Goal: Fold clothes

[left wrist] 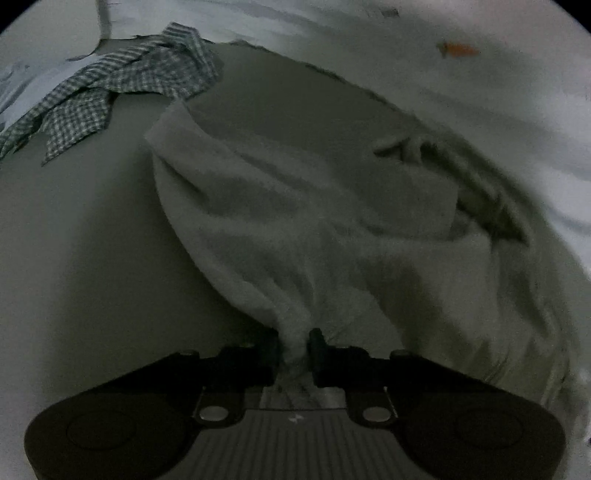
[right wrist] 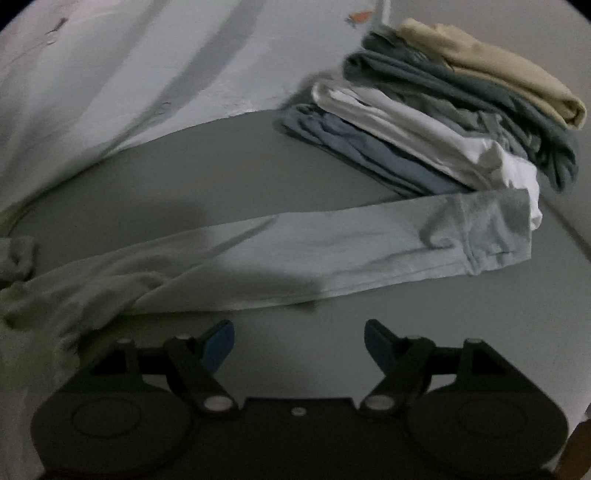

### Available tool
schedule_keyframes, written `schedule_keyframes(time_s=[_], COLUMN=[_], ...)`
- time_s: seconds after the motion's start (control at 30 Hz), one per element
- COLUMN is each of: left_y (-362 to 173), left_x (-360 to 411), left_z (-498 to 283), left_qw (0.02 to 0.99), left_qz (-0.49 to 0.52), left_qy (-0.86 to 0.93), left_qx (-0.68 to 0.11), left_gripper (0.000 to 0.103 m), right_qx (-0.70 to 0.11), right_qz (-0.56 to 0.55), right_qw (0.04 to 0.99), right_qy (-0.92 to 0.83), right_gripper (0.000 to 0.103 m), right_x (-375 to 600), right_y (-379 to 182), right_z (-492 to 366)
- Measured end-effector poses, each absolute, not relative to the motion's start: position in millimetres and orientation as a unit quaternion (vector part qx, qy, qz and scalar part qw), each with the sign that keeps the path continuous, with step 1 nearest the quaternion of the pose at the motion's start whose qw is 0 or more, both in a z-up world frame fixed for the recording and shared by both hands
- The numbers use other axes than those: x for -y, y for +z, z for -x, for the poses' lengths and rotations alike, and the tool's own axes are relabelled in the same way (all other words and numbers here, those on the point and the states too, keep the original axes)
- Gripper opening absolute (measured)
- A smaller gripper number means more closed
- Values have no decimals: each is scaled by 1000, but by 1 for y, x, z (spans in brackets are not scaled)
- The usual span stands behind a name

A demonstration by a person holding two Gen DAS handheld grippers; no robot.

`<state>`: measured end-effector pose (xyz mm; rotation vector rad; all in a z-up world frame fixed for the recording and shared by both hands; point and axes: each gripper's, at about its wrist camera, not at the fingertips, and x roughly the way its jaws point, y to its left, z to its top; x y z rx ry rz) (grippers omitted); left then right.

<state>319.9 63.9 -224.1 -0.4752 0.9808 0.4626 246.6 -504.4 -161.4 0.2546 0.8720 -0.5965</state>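
Grey long-sleeve top (left wrist: 314,229) unfolded, sleeve (right wrist: 332,247) lying flat; we see a folded stack (right wrist: 443,122) far right and a checked garment (left wrist: 122,92) waiting. Left gripper (left wrist: 293,350) is clamped on the top, right gripper (right wrist: 299,345) is spread and empty.

1. A smooth, matte grey table top (right wrist: 258,162) fills the lower part of both views; its far edge curves across each picture, bowed by the lens.
2. Beyond that edge lies a pale, whitish-blue surface (left wrist: 480,96), streaked with darker grey bands (right wrist: 218,62); whether it is floor or sheet cannot be told.
3. A small orange mark (left wrist: 460,49) sits on that pale surface; its nature is too blurred to tell.
4. A thin pale upright strip (left wrist: 103,20) stands near the top left of the left wrist view.
5. The light is dim; a broad dark shadow (right wrist: 184,218) falls across the table; the corners darken to black.
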Motion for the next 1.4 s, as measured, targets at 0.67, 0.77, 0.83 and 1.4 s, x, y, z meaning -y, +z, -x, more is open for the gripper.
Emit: schedule_keyframes(time_s=[0.67, 0.77, 0.83, 1.4], left_y=[-111, -131, -147, -233], left_x=[-254, -226, -203, -82], left_z=[-229, -266, -304, -550], left_qw=[761, 800, 823, 867], left_qz=[211, 180, 162, -6], left_qy=[545, 467, 395, 130], left_qx=[-281, -331, -374, -481], left_gripper=[62, 67, 70, 86], right_qx=[-429, -420, -409, -402], right_qz=[-67, -42, -29, 82], right_qw=[868, 885, 898, 912], right_qy=[-242, -195, -158, 24], right_gripper=[84, 86, 87, 96], right_x=[438, 420, 405, 307], right_y=[-159, -152, -147, -184], right_z=[-260, -290, -314, -480])
